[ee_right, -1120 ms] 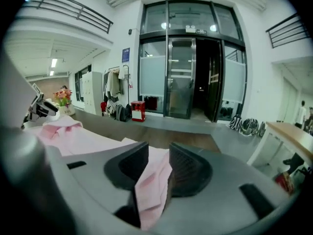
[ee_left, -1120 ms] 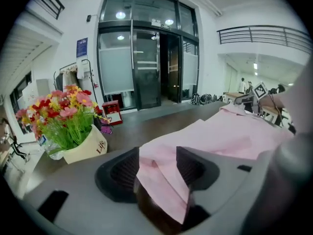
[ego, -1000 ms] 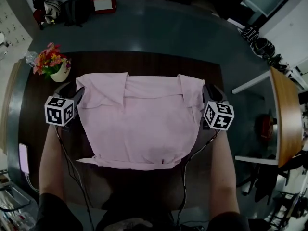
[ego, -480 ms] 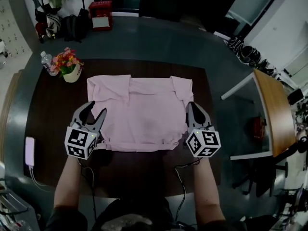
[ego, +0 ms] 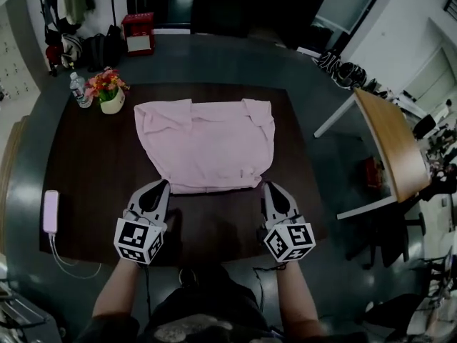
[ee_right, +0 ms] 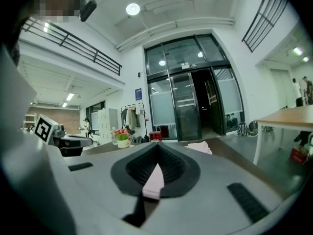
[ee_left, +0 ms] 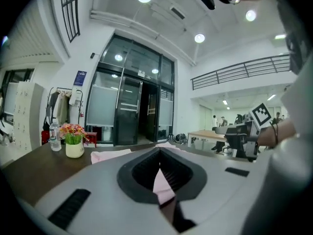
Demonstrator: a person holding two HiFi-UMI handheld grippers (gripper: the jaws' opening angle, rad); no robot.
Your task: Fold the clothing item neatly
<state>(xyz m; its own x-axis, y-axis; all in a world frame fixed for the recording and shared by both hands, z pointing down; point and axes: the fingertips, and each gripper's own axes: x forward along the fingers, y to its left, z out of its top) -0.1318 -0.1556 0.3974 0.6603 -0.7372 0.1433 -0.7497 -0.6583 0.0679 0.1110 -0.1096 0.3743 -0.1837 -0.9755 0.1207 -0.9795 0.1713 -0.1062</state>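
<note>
A pink shirt (ego: 207,145) lies flat on the dark table (ego: 93,170), collar end away from me. My left gripper (ego: 161,186) is at the near left corner of its hem, and my right gripper (ego: 268,187) at the near right corner. Both pairs of jaws have just closed. In the left gripper view a strip of pink fabric (ee_left: 161,185) is pinched between the shut jaws of the left gripper (ee_left: 160,173). In the right gripper view the right gripper (ee_right: 157,168) likewise holds pink fabric (ee_right: 154,182).
A pot of flowers (ego: 108,95) and a water bottle (ego: 76,90) stand at the table's far left corner. A phone (ego: 51,211) on a cable lies at the left edge. A wooden table (ego: 385,148) stands to the right. A red box (ego: 137,34) sits on the floor beyond.
Both grippers have drawn back toward me along the shirt's sides, from near its shoulders to its near hem. The left jaws stood open half a second ago; both are now shut on fabric.
</note>
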